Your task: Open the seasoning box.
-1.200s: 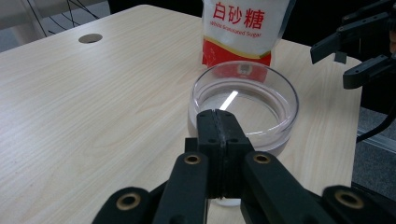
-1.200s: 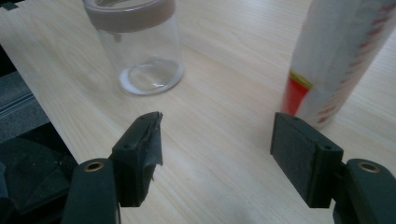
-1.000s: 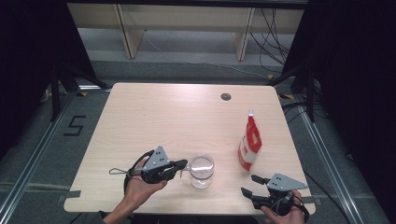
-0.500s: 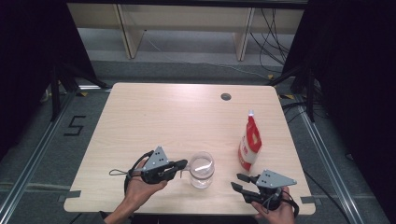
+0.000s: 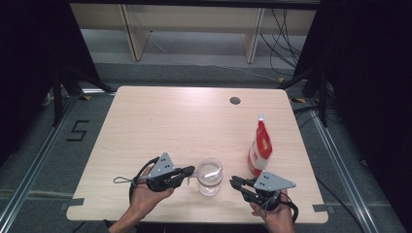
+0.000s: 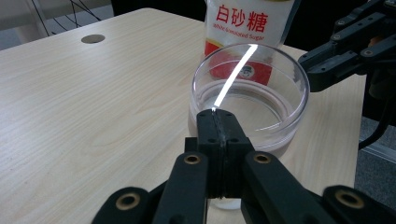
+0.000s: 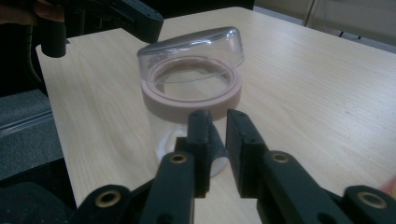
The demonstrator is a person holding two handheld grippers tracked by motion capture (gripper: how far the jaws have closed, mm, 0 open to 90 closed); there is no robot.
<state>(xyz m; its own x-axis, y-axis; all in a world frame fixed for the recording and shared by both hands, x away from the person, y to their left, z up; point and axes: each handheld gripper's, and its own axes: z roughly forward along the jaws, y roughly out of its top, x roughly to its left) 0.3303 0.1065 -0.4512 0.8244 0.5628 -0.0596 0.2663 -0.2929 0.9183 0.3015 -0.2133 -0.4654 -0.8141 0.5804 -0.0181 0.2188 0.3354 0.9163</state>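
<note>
Clear round glass jar (image 5: 210, 175) with water stands at 6 o'clock on the pale wooden surface (image 5: 184, 121), between both claws. Left claw (image 5: 190, 171) at its 9 o'clock, closed on a thin white spoon handle (image 6: 233, 74) leaning in the jar. Right claw (image 5: 234, 182) at its 3 o'clock, jaws just been closing, narrow gap, nothing between. White-and-red sugar pouch (image 5: 260, 145) upright at the jar's 2 o'clock.
</note>
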